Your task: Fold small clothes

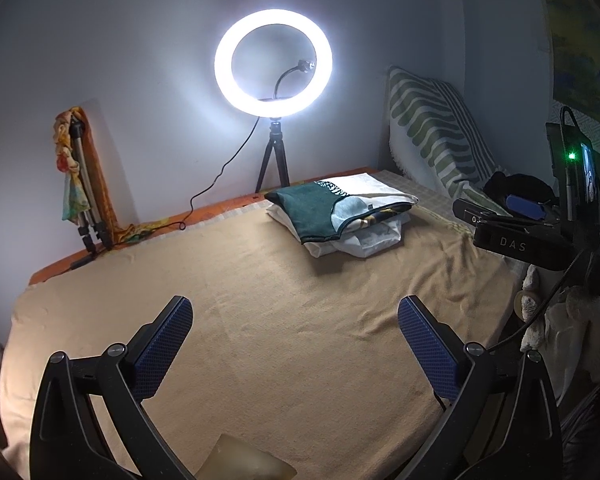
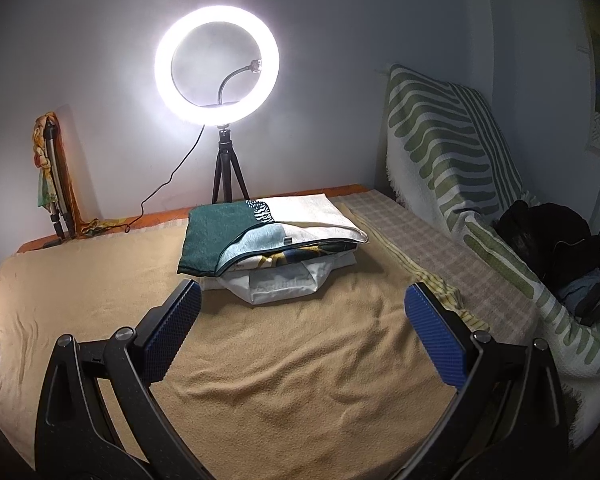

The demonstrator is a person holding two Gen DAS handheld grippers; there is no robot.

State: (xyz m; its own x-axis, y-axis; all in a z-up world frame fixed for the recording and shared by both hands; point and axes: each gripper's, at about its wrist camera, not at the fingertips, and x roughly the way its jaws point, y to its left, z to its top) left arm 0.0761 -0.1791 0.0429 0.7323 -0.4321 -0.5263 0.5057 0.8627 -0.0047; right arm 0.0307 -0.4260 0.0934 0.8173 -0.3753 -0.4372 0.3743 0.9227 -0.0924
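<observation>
Right now I am holding both claws spread wide and empty above the tan blanket that covers the bed. My left claw is hanging well short of the stack of clothes, and my right claw is sitting much nearer to that stack, with its left finger just in front of the stack's near edge.

The stack is lying toward the far side of the blanket, just in front of the ring light on its tripod. A dark green piece is resting on top of it, with white pieces underneath; how many there are I cannot tell.

I am judging that the step in hand is taking the next garment to fold. To do it well, I am thinking of pinching only the top layer at one near corner of the stack, keeping the claw low and shallow so that the white layers below are not caught too. Then I would draw it toward me onto the bare blanket in front of the stack, where both claws have room to spread it flat. The dark heap to the right of the stack may be more clothes, but I cannot tell.
</observation>
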